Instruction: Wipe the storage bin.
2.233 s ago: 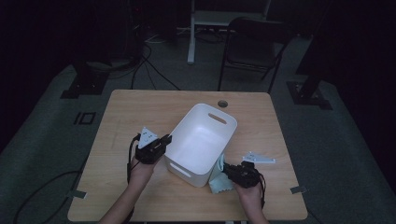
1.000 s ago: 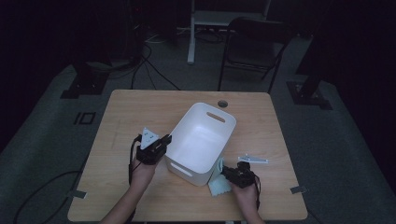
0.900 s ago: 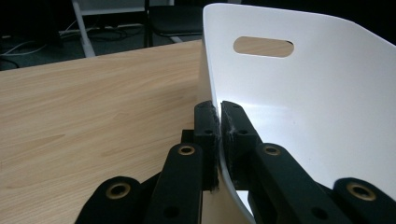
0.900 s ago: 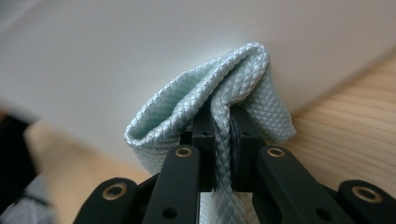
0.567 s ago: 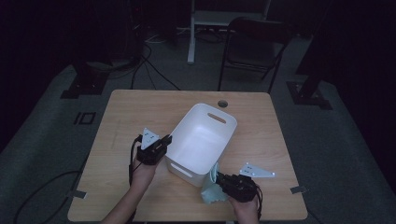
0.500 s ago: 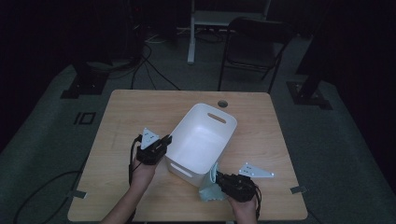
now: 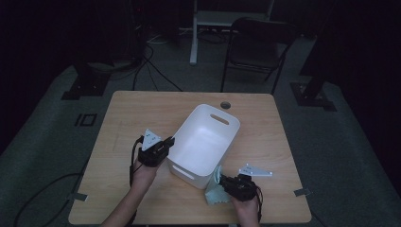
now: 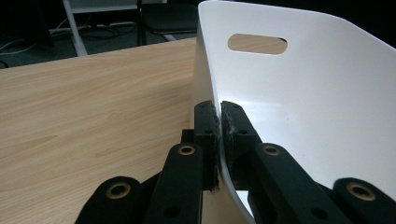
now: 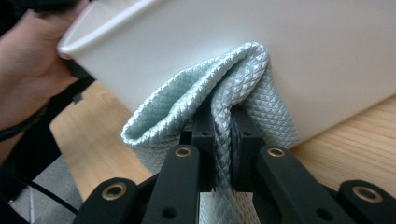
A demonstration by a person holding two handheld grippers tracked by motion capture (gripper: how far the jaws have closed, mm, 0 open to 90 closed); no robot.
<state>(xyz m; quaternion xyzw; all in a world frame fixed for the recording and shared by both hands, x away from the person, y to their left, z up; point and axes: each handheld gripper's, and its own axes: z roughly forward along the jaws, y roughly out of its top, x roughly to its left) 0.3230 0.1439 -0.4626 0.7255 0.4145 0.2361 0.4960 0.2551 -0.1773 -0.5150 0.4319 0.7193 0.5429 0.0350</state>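
**A:** Cloth (image 9: 243, 88), pale green and quilted, hangs pinched in your right claw (image 9: 223, 126) at the table's (image 7: 142, 109) near edge, bunched against the white bin (image 7: 208, 142). It's soft, light and floppy, so hold a thick fold.

**B:** And the bin?

**A:** Your left claw (image 8: 219, 135) is clamped on its thin rim. It looks stiff and smooth, probably slippery; grip near the corner.

The white bin (image 7: 203, 144) blocks the table's (image 7: 132, 113) middle; the far-left tabletop lies open.
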